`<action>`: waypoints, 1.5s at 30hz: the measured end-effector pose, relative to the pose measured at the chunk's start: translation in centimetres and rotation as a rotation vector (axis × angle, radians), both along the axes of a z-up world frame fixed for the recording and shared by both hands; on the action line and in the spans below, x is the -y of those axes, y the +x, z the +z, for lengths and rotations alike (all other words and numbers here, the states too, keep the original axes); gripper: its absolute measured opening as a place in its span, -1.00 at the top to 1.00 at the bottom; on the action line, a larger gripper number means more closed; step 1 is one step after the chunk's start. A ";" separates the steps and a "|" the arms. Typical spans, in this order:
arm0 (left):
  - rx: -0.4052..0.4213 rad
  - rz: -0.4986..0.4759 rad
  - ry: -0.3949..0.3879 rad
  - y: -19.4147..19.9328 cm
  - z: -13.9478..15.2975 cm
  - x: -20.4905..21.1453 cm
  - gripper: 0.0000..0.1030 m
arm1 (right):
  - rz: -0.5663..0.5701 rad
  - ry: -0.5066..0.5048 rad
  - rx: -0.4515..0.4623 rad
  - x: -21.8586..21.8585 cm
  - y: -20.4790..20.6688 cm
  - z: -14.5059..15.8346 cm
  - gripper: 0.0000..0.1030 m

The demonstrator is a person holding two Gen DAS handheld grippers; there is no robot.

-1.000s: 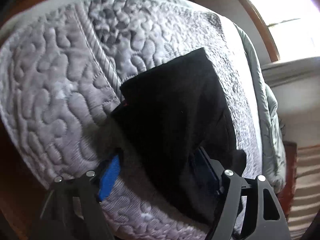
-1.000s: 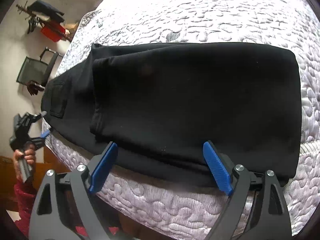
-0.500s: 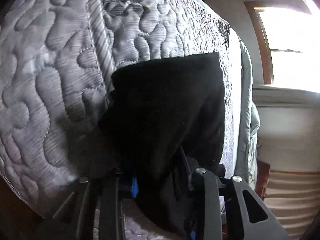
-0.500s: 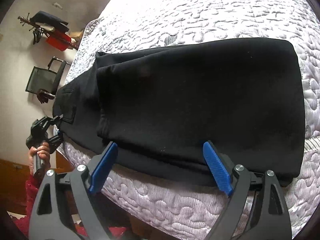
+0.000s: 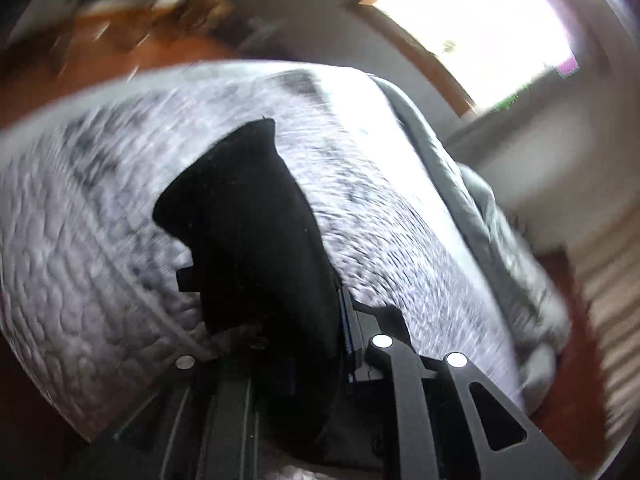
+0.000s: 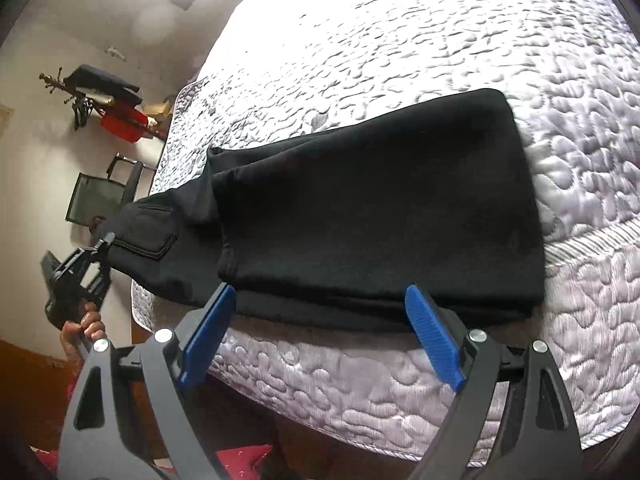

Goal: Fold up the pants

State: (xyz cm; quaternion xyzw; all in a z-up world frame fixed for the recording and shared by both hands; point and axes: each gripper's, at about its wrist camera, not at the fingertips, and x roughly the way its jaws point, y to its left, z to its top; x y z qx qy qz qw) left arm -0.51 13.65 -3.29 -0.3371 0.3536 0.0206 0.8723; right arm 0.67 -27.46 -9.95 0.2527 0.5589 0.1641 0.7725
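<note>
My left gripper (image 5: 316, 344) has just been closing, and its jaws are now clenched on the waist end of the black fabric pants (image 6: 360, 216), which bunch up between the dark fingers and fill the middle of the left wrist view; that picture is smeared with blur, so I cannot make out the pads themselves beyond a thin blue edge beside the cloth. From the right wrist view I can see the same left gripper (image 6: 86, 264) far off at the left, held in the person's hand (image 6: 82, 330), with the pocketed end of the pants pulled up off the bed edge toward it. My right gripper (image 6: 320, 332) is released, its blue ribbed pads (image 6: 434, 340) spread wide, hovering just short of the near edge of the pants and not touching them. The pants lie folded lengthwise, one leg stacked on the other, across the silver-grey quilted bedspread (image 6: 460, 40) near the bed's near side, with the cuff end flat on the right and the waist end lifted at the left. Beyond the bed, in the left wrist view, a grey blanket (image 5: 472, 200) is heaped along the far side under a bright window (image 5: 480, 28). In the right wrist view a black mesh chair (image 6: 100, 200) stands by the pale wall, and above it a rack with dark and red items (image 6: 108, 100).
</note>
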 end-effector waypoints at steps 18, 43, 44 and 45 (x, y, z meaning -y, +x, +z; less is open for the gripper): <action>-0.026 -0.511 0.351 0.5 -0.9 18.1 0.65 | -0.068 0.063 -0.032 1.8 -0.3 -2.1 -0.68; -0.281 -0.515 0.511 1.0 -6.4 17.3 -0.30 | -0.008 -0.129 -0.092 -1.6 2.3 -2.5 -0.72; -0.275 -0.516 0.529 0.8 -6.2 17.6 -0.30 | 0.000 -0.143 -0.084 -1.9 2.3 -1.9 -0.72; -0.260 -0.520 0.520 0.5 -5.7 17.7 -0.30 | 0.008 -0.146 -0.066 -2.3 2.3 -1.1 -0.72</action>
